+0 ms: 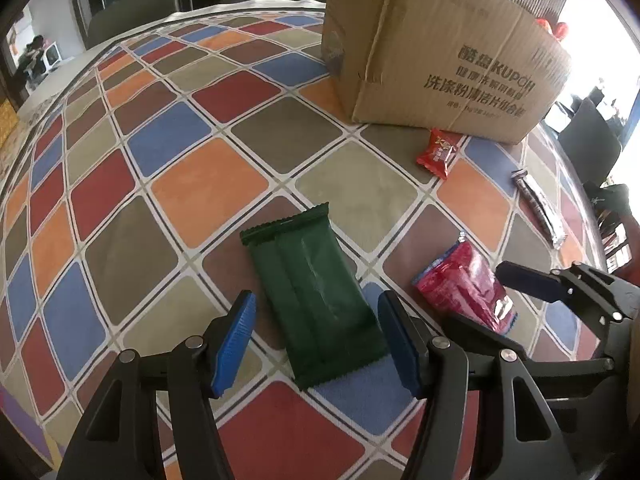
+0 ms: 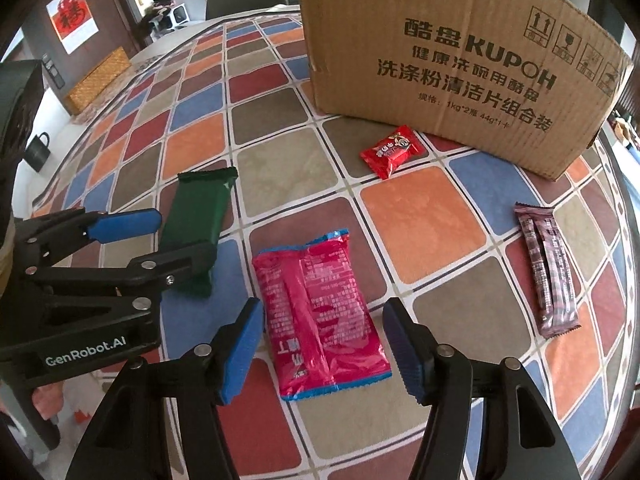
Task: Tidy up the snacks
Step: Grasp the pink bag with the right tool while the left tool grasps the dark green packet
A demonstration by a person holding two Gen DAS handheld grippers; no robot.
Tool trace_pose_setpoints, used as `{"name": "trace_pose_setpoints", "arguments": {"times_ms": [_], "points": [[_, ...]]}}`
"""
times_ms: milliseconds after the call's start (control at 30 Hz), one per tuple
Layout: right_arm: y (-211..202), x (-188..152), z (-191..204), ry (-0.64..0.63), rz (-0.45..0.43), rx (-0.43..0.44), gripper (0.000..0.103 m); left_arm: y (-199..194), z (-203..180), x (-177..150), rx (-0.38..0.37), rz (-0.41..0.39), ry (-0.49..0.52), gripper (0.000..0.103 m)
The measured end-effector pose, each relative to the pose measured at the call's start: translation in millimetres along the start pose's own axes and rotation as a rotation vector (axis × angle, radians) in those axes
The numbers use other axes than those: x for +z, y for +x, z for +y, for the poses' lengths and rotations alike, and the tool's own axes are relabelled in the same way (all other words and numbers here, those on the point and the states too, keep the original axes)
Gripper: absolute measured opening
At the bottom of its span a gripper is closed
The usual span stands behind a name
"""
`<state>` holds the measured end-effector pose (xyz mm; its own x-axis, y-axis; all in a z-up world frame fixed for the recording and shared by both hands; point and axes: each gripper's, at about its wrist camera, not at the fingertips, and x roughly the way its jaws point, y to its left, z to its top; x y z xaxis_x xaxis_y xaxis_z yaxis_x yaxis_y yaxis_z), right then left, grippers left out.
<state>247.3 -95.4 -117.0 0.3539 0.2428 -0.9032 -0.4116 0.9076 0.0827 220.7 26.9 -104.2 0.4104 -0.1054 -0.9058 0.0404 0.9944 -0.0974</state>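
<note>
A dark green snack packet (image 1: 316, 300) lies flat on the checked tablecloth, its near end between the open blue pads of my left gripper (image 1: 316, 344). A pink-red snack packet (image 2: 320, 316) lies between the open pads of my right gripper (image 2: 324, 352); it also shows in the left wrist view (image 1: 464, 284). A small red candy packet (image 2: 390, 152) lies in front of the cardboard box (image 2: 460, 64). A dark purple bar packet (image 2: 548, 272) lies to the right. The left gripper (image 2: 120, 240) shows in the right wrist view over the green packet (image 2: 196, 220).
The cardboard box (image 1: 440, 52) stands at the back right of the round table (image 1: 180, 184). The right gripper (image 1: 532, 280) shows at the right of the left wrist view. A woven box (image 2: 98, 80) and a black mug (image 2: 38, 152) sit at the far left.
</note>
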Motion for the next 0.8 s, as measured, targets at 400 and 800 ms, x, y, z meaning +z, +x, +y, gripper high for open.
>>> {"name": "trace_pose_setpoints", "arguments": {"times_ms": [400, 800], "points": [[4.2, 3.9, 2.8, -0.005, -0.038, -0.071, 0.051, 3.9, -4.2, 0.0, 0.071, -0.035, 0.042, 0.047], [-1.6, -1.2, -6.5, 0.058, -0.05, -0.04, 0.044, -2.0, -3.3, -4.7, 0.022, -0.05, 0.027, 0.045]]}}
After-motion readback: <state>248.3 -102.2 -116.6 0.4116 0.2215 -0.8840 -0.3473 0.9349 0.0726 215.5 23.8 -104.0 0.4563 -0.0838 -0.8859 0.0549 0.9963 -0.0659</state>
